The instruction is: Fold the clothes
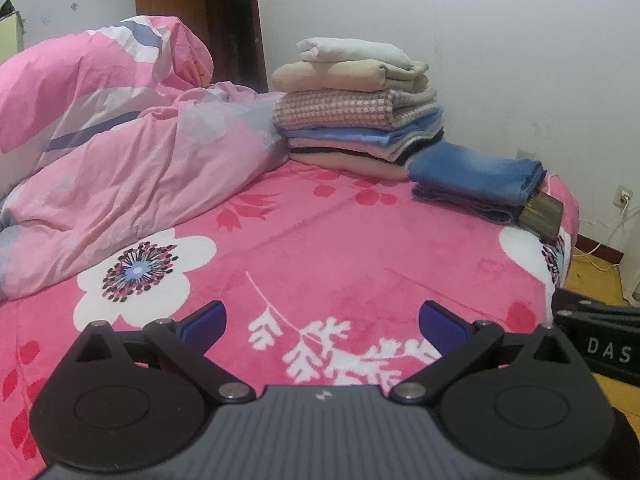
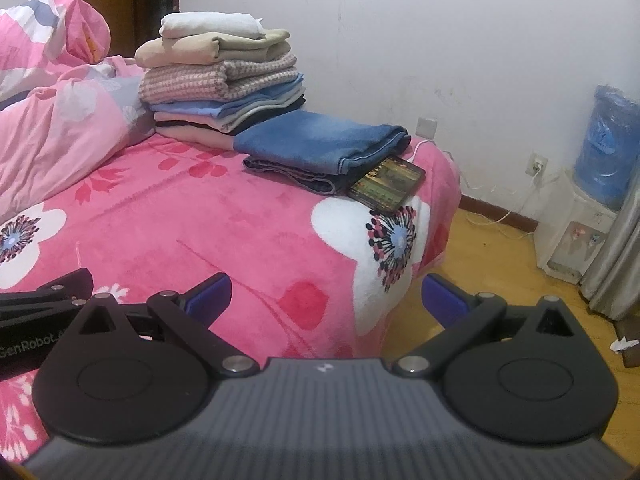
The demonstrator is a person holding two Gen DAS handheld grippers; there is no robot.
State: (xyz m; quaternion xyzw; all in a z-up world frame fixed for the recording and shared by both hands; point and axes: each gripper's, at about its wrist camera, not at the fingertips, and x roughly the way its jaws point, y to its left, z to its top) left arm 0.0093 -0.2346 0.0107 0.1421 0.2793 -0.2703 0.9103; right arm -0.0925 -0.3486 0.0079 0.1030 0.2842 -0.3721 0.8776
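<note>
A stack of folded clothes (image 1: pixel 356 112) (image 2: pixel 224 80) stands at the far side of the bed against the white wall. Folded blue jeans (image 1: pixel 476 178) (image 2: pixel 324 148) lie just to its right. My left gripper (image 1: pixel 322 320) hovers open over the pink floral blanket (image 1: pixel 320 248), with nothing between its blue-padded fingers. My right gripper (image 2: pixel 326 292) is open too, empty, above the bed's right corner. Each gripper's body shows at the edge of the other's view.
A crumpled pink duvet (image 1: pixel 120 160) (image 2: pixel 52 120) fills the bed's left side. A phone (image 2: pixel 388 184) (image 1: pixel 542 214) lies by the jeans near the bed edge. On the wooden floor (image 2: pixel 492 264) to the right stands a water dispenser (image 2: pixel 596 200) with cables along the wall.
</note>
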